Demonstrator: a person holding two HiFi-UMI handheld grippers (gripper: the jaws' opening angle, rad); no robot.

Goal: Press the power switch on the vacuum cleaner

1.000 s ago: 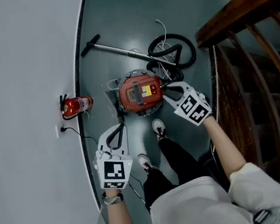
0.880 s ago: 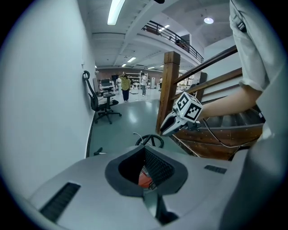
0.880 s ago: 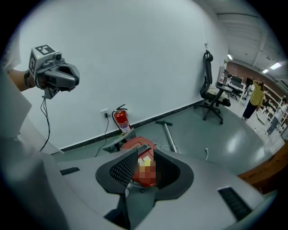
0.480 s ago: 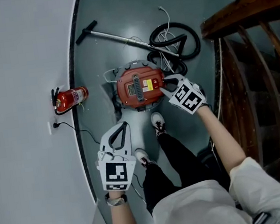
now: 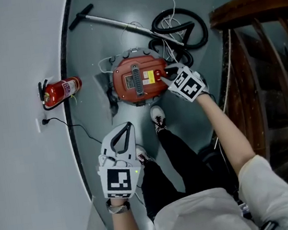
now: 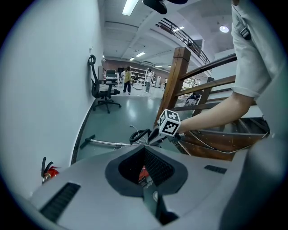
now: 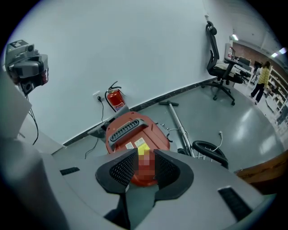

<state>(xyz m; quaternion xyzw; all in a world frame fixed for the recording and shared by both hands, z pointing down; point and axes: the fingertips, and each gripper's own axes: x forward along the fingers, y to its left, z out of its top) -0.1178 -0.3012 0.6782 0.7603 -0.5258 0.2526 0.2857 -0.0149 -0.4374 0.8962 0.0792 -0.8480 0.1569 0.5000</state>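
Note:
The red round vacuum cleaner [image 5: 138, 80] sits on the grey floor, with a dark handle along its top and a yellow label [image 5: 149, 76] to the right of it. My right gripper [image 5: 167, 75] reaches over the vacuum's right edge, its tips just beside that label. The jaws stand a narrow gap apart, with nothing held. In the right gripper view the vacuum [image 7: 130, 130] lies straight ahead of the right gripper [image 7: 146, 155]. I cannot tell whether the tips touch it. My left gripper [image 5: 126, 131] hangs shut and empty above the person's legs, short of the vacuum.
A black hose coil [image 5: 182, 28] and a metal wand [image 5: 116, 23] lie behind the vacuum. A fire extinguisher [image 5: 59, 90] stands against the white wall [image 5: 16, 102] by a socket and cord [image 5: 42, 121]. A wooden stair railing [image 5: 261, 44] runs along the right. The person's shoes [image 5: 158, 118] are near the vacuum.
My right gripper has closed in from beside the vacuum's right edge onto its top by the yellow label. The left gripper has hardly moved.

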